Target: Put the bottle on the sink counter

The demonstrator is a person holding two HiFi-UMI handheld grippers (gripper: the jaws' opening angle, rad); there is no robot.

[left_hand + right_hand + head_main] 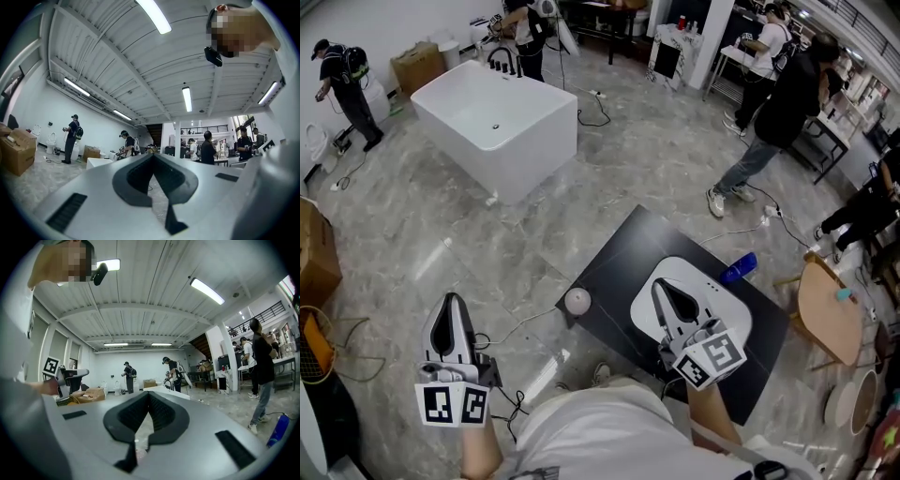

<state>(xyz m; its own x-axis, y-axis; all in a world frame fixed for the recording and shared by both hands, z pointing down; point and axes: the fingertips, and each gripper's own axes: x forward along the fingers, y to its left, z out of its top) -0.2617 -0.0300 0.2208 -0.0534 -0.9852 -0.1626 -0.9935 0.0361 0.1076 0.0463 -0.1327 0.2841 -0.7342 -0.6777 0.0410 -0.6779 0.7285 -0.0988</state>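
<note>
At the far right edge of the sink counter (pixel 609 272), the blue bottle (pixel 738 269) is lying. You're holding left gripper (pixel 450 302) and right gripper (pixel 657 285) closed, empty. It's probably light, slick plastic; grasp mid-body.

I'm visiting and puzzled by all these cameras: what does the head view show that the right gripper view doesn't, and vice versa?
Only the head view shows the white sink and its dark counter from above. Only the right gripper view shows the ceiling lights. Both show the blue bottle, the left gripper, and the right gripper with its jaws together.
</note>
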